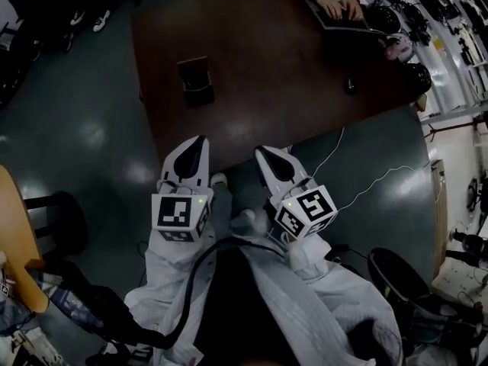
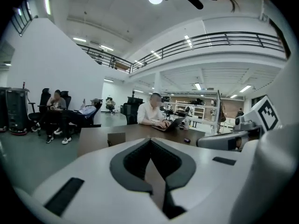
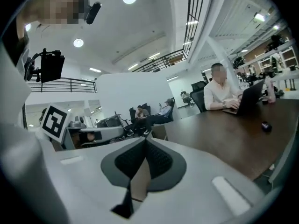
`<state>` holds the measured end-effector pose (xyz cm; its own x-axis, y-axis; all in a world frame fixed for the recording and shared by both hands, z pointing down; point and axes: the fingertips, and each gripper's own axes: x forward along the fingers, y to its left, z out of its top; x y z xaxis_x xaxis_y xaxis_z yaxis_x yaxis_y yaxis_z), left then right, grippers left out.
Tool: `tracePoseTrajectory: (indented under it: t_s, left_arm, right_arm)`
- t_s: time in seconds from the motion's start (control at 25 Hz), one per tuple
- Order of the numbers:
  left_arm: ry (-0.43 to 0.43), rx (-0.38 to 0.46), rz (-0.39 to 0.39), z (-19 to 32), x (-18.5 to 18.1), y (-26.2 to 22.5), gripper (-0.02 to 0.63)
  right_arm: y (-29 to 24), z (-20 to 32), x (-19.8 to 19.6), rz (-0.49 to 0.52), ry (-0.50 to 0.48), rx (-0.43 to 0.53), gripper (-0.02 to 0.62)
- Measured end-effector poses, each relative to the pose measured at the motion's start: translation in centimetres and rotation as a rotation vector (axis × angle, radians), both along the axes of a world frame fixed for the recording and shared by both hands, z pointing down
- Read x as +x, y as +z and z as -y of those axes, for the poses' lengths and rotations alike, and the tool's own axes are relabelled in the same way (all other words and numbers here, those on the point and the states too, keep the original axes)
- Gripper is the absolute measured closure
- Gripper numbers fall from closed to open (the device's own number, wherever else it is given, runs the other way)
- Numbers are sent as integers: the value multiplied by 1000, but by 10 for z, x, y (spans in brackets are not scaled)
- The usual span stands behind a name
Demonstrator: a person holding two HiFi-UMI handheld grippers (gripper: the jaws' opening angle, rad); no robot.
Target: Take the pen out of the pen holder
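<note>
Open-plan hall with a grey-green floor (image 1: 76, 128) is spreading round a dark brown table (image 1: 305, 67), which is filling the ground ahead of both sets of jaws. Far beyond them, on the table's other side, a person's hands (image 1: 339, 6) are working at a laptop (image 1: 343, 23). Nearer, the left gripper (image 1: 200, 140) and the right gripper (image 1: 261, 151) are hovering side by side just short of the table's near edge. Both are pointing over it, each with its jaws pressed together and nothing between them.

The pen holder (image 1: 194, 81), a small dark squarish box, is standing alone on the tabletop ahead of the left jaws, a touch to their left and well apart from them. The pen itself is too small and dark to make out. A small dark object (image 1: 350, 85) is lying ahead and to the right of the right jaws.

Judging from this, the approach is only getting under way. The next move is calling for one gripper to cross the near edge, part its jaws and line up over the holder's mouth. Bare tabletop is lying open on every side of the holder, so the edge and the neighbouring gripper are the only things needing care
</note>
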<state>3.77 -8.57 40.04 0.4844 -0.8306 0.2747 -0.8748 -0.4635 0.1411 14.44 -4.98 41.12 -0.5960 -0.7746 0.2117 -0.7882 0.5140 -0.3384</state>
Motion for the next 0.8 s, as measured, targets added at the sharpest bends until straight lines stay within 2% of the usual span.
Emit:
tracePoseTrajectory:
  t_s: [0.12,0.32,0.52,0.64,0.8]
  left_arm:
    - [-46,18,-34,37,-27,-10,601]
    - [-49,16,-24,98,-51,-9,601]
    - [-74,-34,-8,141,-71,13,601]
    - [-104,-68,-19,157,-81,30,601]
    - [-143,-97,11,171,-91,57,601]
  right_arm:
    - [-5,24,-37,-31,-82,0,592]
    - [-4,80,-75,-64,-110,8,592]
    - [7,125,-99,-86,-139,-20,592]
    - [17,148,-104,-98,-153,-42,592]
    - [27,170,-109,-89,-171,-56,592]
